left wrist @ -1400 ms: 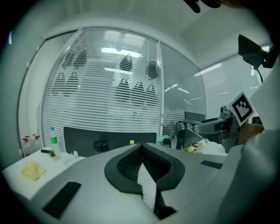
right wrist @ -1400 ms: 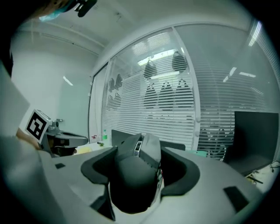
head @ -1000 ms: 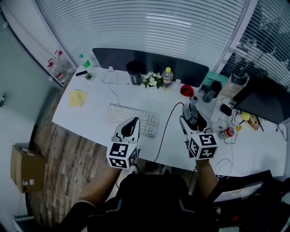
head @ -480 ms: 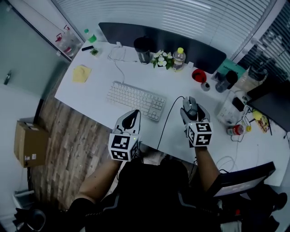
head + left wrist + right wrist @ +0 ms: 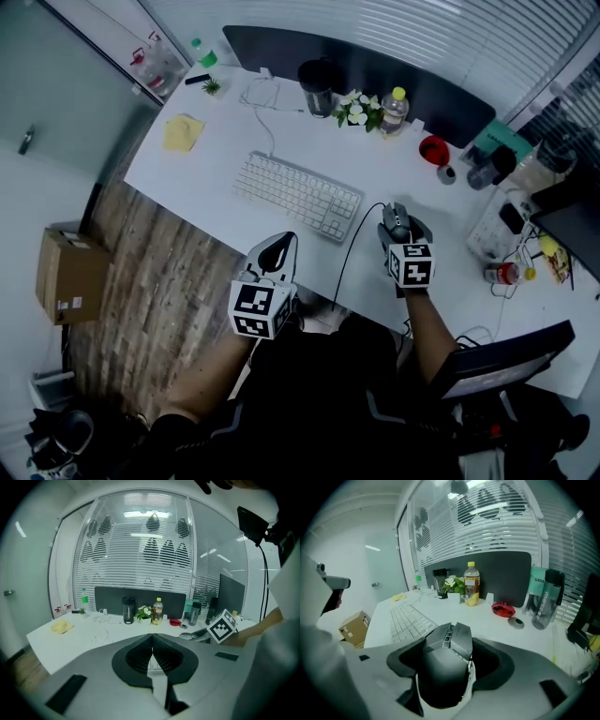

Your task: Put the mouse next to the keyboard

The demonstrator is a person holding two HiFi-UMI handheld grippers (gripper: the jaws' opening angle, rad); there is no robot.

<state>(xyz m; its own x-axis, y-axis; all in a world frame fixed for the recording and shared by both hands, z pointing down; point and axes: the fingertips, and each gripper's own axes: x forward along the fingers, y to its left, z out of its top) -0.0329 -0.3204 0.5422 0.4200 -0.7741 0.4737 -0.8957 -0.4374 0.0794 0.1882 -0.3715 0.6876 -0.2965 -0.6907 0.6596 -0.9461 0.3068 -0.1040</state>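
Note:
The white keyboard (image 5: 298, 195) lies on the white desk (image 5: 197, 178). A dark wired mouse (image 5: 396, 222) sits between the pads of my right gripper (image 5: 397, 229), just right of the keyboard's right end, and its black cable (image 5: 349, 255) trails toward the desk's front edge. In the right gripper view the mouse (image 5: 445, 660) fills the gap in the right gripper (image 5: 450, 662), with the keyboard (image 5: 407, 619) ahead on the left. My left gripper (image 5: 273, 257) hovers shut and empty by the front edge. Its closed pads show in the left gripper (image 5: 152, 652) view.
Along the back stand a black cup (image 5: 319, 77), a small flower pot (image 5: 357, 109), a bottle (image 5: 395, 109) and a red bowl (image 5: 433, 150). A yellow cloth (image 5: 184, 131) lies far left. Bottles and clutter (image 5: 502, 230) crowd the right side. A cardboard box (image 5: 70, 277) sits on the floor.
My right gripper has carried the mouse leftward, narrowing the gap to the keyboard's right end. The left gripper stays shut near the front edge. The head view has shifted.

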